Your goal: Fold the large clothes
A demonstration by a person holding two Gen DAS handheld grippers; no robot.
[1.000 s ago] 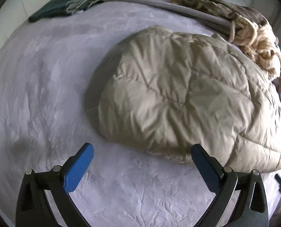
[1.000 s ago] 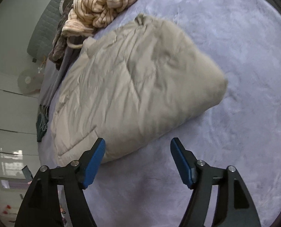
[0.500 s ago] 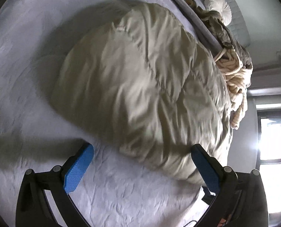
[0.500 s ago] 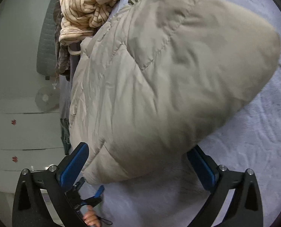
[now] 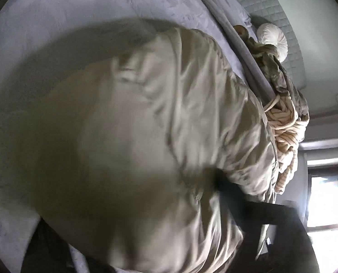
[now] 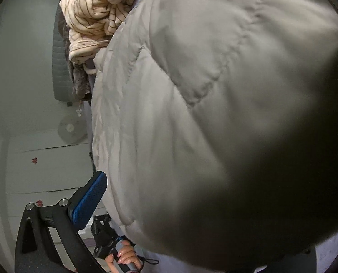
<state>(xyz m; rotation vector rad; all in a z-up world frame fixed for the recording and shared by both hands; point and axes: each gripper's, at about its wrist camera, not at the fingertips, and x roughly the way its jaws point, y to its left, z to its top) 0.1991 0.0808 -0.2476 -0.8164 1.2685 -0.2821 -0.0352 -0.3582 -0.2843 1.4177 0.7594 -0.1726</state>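
Change since earlier: both views have closed in on the beige puffer jacket (image 5: 160,136), which a second ago lay well ahead of the tongs and now fills most of each frame; the left gripper's (image 5: 128,238) jaws have just been closing, with the jacket's lower fold between them.
Left gripper: its fingers are buried under the fabric at the bottom of the left view, only dark frame parts showing; whether the pads already pinch the jacket I cannot tell.
Right gripper: (image 6: 191,209) jaws spread wide, one blue pad (image 6: 87,202) bare at lower left, just beside the jacket; the other is hidden behind the padding, which bulges between them.
Why held so: judged, both tongs straddle the near edge of the bulky fold, to seize it for another fold or to shift it.
Person's hand: (image 6: 123,258) at bottom of the right view, gripping the other tool's handle.
Jacket's place: on the pale lilac bedspread (image 5: 78,11).
Surface: plush and embossed, a rolled grey blanket (image 5: 244,47) along its far side.
Room: striped cream garment (image 6: 94,16) heaped beyond the jacket; white round cushion (image 5: 273,38) upper right; bright window (image 5: 328,200) at right.
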